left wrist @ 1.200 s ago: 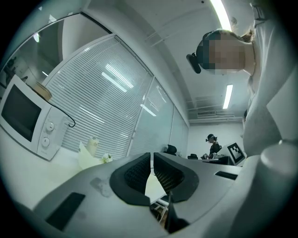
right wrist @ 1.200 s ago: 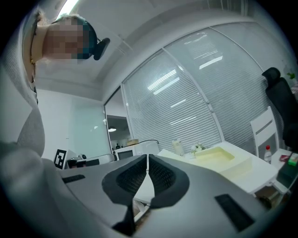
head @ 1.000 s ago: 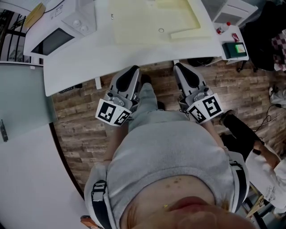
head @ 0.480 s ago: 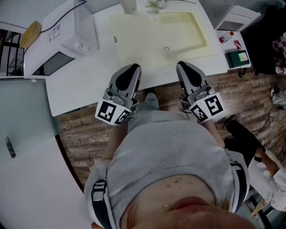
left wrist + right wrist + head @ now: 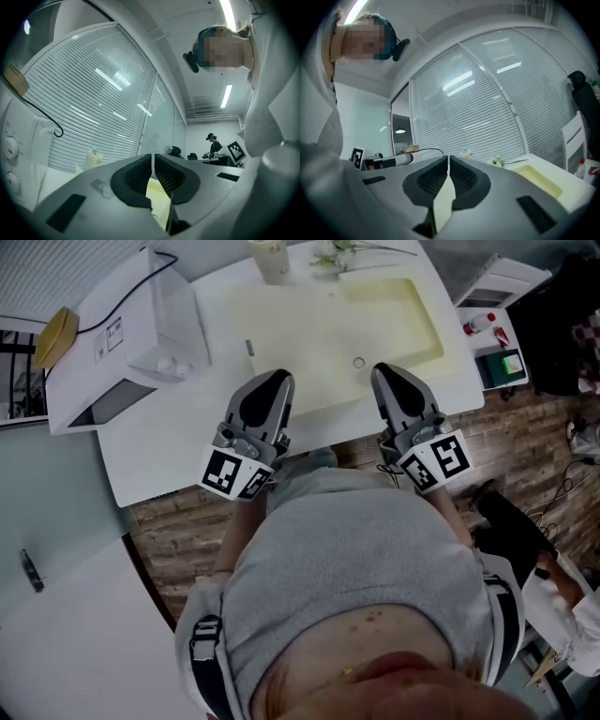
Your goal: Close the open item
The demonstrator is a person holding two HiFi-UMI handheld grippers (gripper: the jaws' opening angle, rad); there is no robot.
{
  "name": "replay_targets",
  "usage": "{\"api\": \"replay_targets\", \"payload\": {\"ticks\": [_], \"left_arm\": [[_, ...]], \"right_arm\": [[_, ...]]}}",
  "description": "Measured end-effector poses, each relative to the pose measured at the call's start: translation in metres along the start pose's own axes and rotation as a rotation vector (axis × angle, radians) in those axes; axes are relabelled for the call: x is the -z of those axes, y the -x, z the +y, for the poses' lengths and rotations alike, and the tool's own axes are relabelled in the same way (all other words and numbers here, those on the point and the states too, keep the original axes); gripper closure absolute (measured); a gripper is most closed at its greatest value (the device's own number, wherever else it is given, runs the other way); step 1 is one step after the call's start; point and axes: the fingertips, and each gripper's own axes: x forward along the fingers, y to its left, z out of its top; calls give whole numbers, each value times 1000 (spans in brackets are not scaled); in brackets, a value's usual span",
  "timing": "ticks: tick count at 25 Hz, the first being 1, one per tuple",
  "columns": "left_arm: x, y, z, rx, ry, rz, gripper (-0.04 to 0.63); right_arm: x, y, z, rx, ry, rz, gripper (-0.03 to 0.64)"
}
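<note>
A white microwave (image 5: pixel 122 329) stands at the table's left end, its dark front (image 5: pixel 98 404) turned to the near left; I cannot tell how its door stands. Its knobs (image 5: pixel 9 150) show at the left edge of the left gripper view. My left gripper (image 5: pixel 267 381) (image 5: pixel 153 157) is shut and empty, just over the white table's near edge (image 5: pixel 187 460). My right gripper (image 5: pixel 394 376) (image 5: pixel 448 159) is likewise shut and empty, over the near edge of a pale yellow mat (image 5: pixel 328 324). Both point away from my body, to the right of the microwave.
A cup (image 5: pixel 272 259) and flowers (image 5: pixel 342 254) sit at the table's far side. A yellow pad (image 5: pixel 56 334) lies on the microwave. A small stand with a green device (image 5: pixel 497 338) is at the right. A second person (image 5: pixel 562 606) sits at the lower right. Glass partitions lie beyond.
The table has come nearer in the head view. Both grippers, earlier over the wooden floor, now reach over the table's near edge. Both stay shut.
</note>
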Motion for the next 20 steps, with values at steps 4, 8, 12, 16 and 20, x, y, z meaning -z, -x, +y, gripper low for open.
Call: {"api": "replay_targets", "payload": {"ticks": [4,8,12,16,20], "left_arm": [[-3,-7,19,1,-6,3,569],[-1,-14,32,4,-12,16,569],[2,-22,37,-11,-12,25,569],[0,-31,38,-47,-28,11,569],[-2,-33,41,-101,-47,7,569]], "right_arm": [[0,-21,-7,5,4,-2,548],[3,-38,-14,2,6,-2,548],[6,-44,-20,-14,3,17,547],[2,-49,-32,-39,11,35,546],[-3,-46,-44,-61,24,42,546]]}}
